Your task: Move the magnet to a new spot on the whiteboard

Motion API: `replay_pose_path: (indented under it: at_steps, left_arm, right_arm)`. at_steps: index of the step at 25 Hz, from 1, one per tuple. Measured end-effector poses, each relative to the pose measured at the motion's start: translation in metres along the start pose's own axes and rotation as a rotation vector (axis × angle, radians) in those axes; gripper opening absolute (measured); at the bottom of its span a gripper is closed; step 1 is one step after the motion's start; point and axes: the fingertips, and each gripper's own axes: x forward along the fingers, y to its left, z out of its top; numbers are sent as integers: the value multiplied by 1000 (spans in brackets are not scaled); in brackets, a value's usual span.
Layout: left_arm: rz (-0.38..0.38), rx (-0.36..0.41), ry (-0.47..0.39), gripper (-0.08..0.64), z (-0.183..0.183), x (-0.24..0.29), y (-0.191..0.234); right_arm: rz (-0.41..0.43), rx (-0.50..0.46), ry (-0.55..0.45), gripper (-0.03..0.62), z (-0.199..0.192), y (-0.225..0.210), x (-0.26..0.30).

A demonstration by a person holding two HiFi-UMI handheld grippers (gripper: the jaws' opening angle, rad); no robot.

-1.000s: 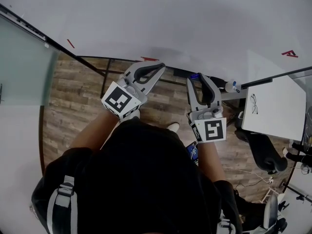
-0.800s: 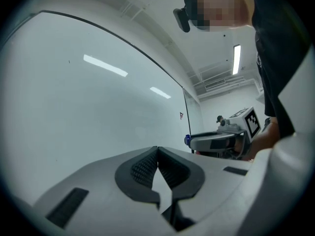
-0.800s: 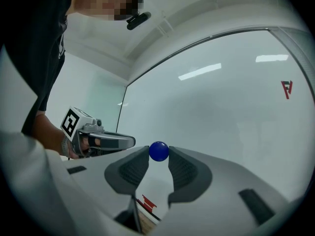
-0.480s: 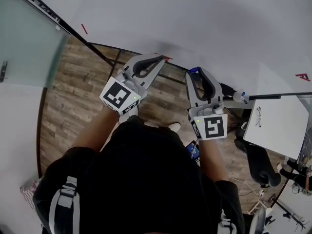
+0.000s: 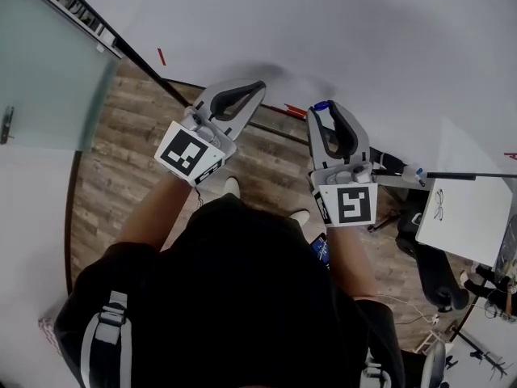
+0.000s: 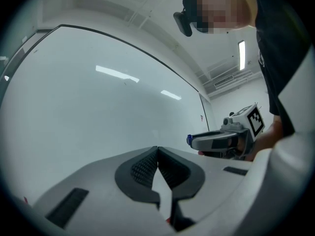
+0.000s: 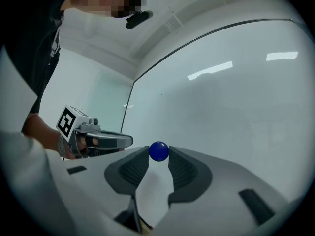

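- Magnet (image 7: 158, 151): small blue ball, pinched at the very tips of right tongs (image 5: 326, 108). Pads press it from both sides, so it's gripped, not loose.
- Tip grip makes sense: it keeps the ball out front, so it can meet the whiteboard (image 5: 339, 31) before the tongs' body does.
- Right tongs point toward the board, which suits pushing the magnet straight on.
- Left tongs (image 6: 157, 149): tips closed on each other, nothing between. Held beside the right tongs w/o touching them, prob. just parked out of the way.
- Magnet vs board: looks to be in the air near the board, not on it, but the wide-angle views make that hard to confirm.
- Judgement: mid-carry; magnet not yet set on a new spot.
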Motion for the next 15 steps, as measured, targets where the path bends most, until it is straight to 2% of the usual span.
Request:
replay_pose_path:
  at_steps: [8, 15]
  left_arm:
    - [-33, 6, -26, 5, 8, -26, 72]
    - [-60, 7, -53, 5, 17, -33, 107]
  right_arm:
    - [-80, -20, 3, 120, 17, 34, 68]
    - [-146, -61, 11, 121, 33, 52, 113]
